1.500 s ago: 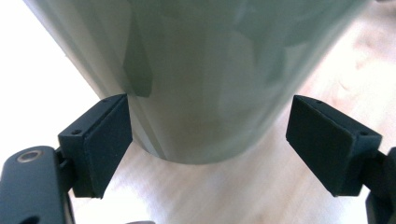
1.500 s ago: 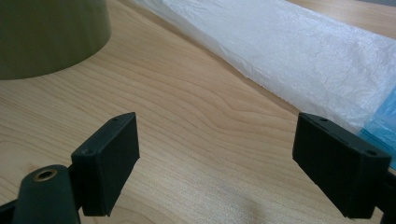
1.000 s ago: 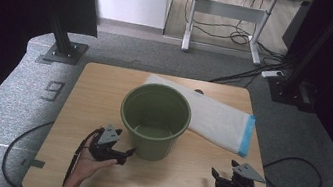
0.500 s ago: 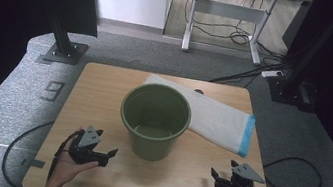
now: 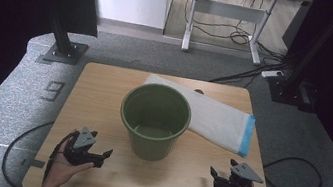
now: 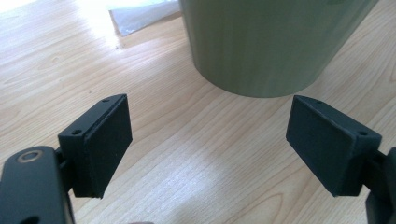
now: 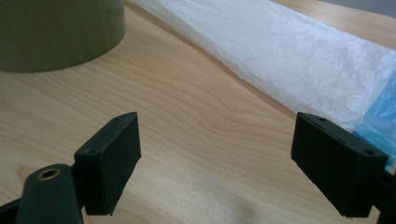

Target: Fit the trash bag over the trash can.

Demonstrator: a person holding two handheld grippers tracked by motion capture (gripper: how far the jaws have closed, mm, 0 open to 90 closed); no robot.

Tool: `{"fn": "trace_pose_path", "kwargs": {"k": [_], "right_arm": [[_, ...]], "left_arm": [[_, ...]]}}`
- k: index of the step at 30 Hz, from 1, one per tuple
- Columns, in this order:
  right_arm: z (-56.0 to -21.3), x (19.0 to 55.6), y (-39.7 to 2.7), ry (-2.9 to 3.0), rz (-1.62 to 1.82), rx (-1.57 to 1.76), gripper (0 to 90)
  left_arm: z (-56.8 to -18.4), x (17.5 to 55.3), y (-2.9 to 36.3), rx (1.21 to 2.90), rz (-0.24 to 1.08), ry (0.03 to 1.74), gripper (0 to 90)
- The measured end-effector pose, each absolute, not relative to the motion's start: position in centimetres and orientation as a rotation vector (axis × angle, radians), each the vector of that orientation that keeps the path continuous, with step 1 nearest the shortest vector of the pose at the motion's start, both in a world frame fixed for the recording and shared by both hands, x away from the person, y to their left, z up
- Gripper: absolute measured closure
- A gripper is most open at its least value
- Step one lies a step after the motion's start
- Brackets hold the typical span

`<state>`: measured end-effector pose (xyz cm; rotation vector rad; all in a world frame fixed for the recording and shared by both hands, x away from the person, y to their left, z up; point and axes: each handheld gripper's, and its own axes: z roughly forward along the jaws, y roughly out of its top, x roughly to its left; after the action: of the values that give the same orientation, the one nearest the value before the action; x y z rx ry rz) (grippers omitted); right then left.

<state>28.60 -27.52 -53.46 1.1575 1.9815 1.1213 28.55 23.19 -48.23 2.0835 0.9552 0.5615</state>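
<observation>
Green bucket (image 5: 154, 120) upright at table (image 5: 103, 93) centre, empty, plain matt walls tapering to the base; white bag (image 5: 211, 116) with blue edge lying flat behind it, long axis running from far left to near right, touching or tucked just behind the bucket (cannot tell which). Left gripper (image 5: 94, 155) near the bucket's base, jaws spread wide, empty, aimed at it; right gripper (image 5: 222, 179) likewise released, nearer the bag's blue end.

Olive-green bucket (image 5: 154, 119): 1 unit, upright, mouth open, interior empty, centred on the tabletop (image 5: 98, 93). White plastic bag (image 5: 211, 116), blue-edged, lies flat behind it, partly beneath its rim.
</observation>
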Motion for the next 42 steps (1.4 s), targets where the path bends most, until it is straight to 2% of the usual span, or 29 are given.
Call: {"fn": "trace_pose_path", "kwargs": {"k": [7, 14, 21, 27, 38, 39, 40, 41, 42], "right_arm": [[-52.8, 30.2, -26.7, 1.974, 1.111, 1.150, 15.0], [-52.7, 35.7, -26.3, 2.025, 1.030, 1.236, 14.7], [-52.7, 39.3, -26.5, 2.025, 1.015, 1.251, 17.1], [-53.8, 41.2, -26.7, 2.075, 1.067, 1.193, 29.3], [-55.2, 42.1, -27.0, 2.108, 0.988, 1.257, 39.8], [-55.3, 42.2, -27.5, 2.101, 0.971, 1.304, 45.9], [-55.3, 42.2, -27.5, 2.101, 0.971, 1.304, 45.9], [-55.3, 42.3, -28.0, 2.103, 0.998, 1.339, 53.5], [-55.3, 42.3, -28.2, 2.098, 0.995, 1.338, 56.7]], "left_arm": [[-48.4, 28.6, 23.8, 2.079, 0.557, 0.978, 14.2], [-48.1, 28.3, 23.6, 2.076, 0.566, 0.973, 14.2], [-48.3, 28.2, 24.0, 2.075, 0.581, 0.983, 14.4], [-48.5, 27.8, 24.3, 2.054, 0.591, 0.996, 14.8], [-48.9, 27.6, 24.4, 2.044, 0.583, 1.013, 15.4], [-49.0, 27.6, 24.3, 2.042, 0.580, 1.013, 15.8], [-49.0, 27.6, 24.3, 2.041, 0.578, 1.013, 15.8], [-49.3, 27.6, 23.9, 2.043, 0.568, 1.012, 16.2], [-49.4, 27.6, 23.7, 2.052, 0.564, 1.007, 16.2]]}}
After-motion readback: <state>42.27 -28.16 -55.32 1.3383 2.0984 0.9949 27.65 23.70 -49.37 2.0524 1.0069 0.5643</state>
